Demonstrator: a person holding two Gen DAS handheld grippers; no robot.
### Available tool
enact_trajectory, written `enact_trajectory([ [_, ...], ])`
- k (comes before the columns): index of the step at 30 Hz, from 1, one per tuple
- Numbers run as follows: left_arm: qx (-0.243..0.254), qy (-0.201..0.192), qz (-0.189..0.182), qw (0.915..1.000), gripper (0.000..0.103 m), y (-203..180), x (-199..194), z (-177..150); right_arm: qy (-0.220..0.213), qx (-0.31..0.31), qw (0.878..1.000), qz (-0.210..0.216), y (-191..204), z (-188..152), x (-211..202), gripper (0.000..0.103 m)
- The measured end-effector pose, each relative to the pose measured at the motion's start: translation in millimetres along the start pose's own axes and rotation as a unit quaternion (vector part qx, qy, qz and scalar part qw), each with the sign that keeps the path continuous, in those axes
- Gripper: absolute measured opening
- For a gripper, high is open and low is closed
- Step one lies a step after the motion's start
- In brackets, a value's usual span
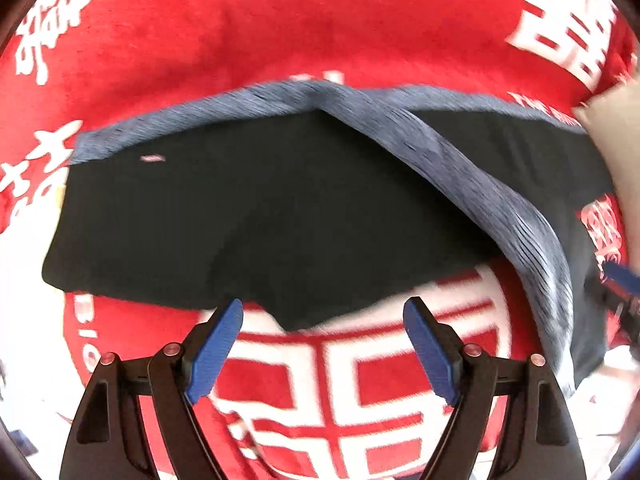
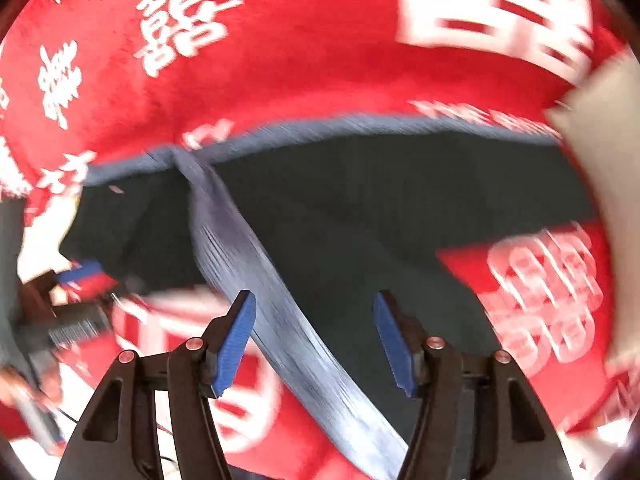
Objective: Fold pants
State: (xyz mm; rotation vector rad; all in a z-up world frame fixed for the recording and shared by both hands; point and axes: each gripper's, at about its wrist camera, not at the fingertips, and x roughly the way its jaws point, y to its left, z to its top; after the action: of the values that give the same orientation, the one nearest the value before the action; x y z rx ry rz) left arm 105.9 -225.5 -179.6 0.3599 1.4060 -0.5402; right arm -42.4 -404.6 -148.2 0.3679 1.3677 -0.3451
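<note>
Your left gripper and right gripper both hang spread and empty over the pants — likely placed to catch an edge.

Pants spread on patterned blanket, waistband at far edge, one band folded diagonally across. Left gripper just before near hem; right gripper apparently above band.
</note>
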Motion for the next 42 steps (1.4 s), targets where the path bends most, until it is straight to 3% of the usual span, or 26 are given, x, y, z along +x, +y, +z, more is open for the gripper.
enact_trajectory([
  [2, 0.017, 0.003, -0.018, 0.9997, 0.083, -12, 2, -9, 0.002, 0.017, 0.999, -0.031, -14, -48, -10, 0.065],
  [4, 0.031, 0.008, -0.034, 0.9989, 0.083, -24, 6, -18, 0.010, 0.074, 0.997, -0.028, -34, -93, -18, 0.065],
  [8, 0.041, 0.032, -0.077, 0.9957, 0.083, -48, 14, -28, 0.032, 0.179, 0.982, -0.042, -71, -159, -20, 0.065],
  [10, 0.053, 0.031, -0.092, 0.9939, 0.083, -62, 13, -31, 0.031, 0.230, 0.972, -0.019, -88, -187, -18, 0.065],
  [12, 0.072, 0.031, -0.102, 0.9918, 0.083, -79, 11, -33, 0.035, 0.253, 0.967, 0.003, -98, -200, -13, 0.065],
  [17, 0.104, 0.033, -0.108, 0.9882, 0.083, -111, 17, -32, 0.033, 0.270, 0.962, 0.002, -117, -220, -3, 0.065],
  [22, 0.119, 0.041, -0.101, 0.9870, 0.083, -135, 28, -34, 0.021, 0.281, 0.958, 0.050, -134, -229, 13, 0.065],
  [24, 0.120, 0.045, -0.098, 0.9869, 0.083, -143, 30, -38, 0.021, 0.284, 0.954, 0.093, -136, -226, 20, 0.049],
  [26, 0.117, 0.054, -0.098, 0.9868, 0.083, -151, 33, -37, 0.036, 0.283, 0.950, 0.127, -136, -220, 26, 0.015],
  [27, 0.116, 0.058, -0.098, 0.9868, 0.083, -153, 33, -37, 0.041, 0.286, 0.947, 0.139, -137, -218, 26, 0.011],
  [34, 0.058, 0.093, -0.138, 0.9844, 0.083, -167, 39, -28, 0.028, 0.263, 0.939, 0.219, -164, -183, -21, 0.009],
  [40, 0.012, 0.114, -0.158, 0.9807, 0.083, -187, 54, -17, 0.033, 0.254, 0.923, 0.287, -181, -151, -42, 0.009],
  [42, -0.006, 0.117, -0.178, 0.9770, 0.067, -189, 54, -14, 0.032, 0.256, 0.917, 0.304, -187, -140, -46, 0.009],
])
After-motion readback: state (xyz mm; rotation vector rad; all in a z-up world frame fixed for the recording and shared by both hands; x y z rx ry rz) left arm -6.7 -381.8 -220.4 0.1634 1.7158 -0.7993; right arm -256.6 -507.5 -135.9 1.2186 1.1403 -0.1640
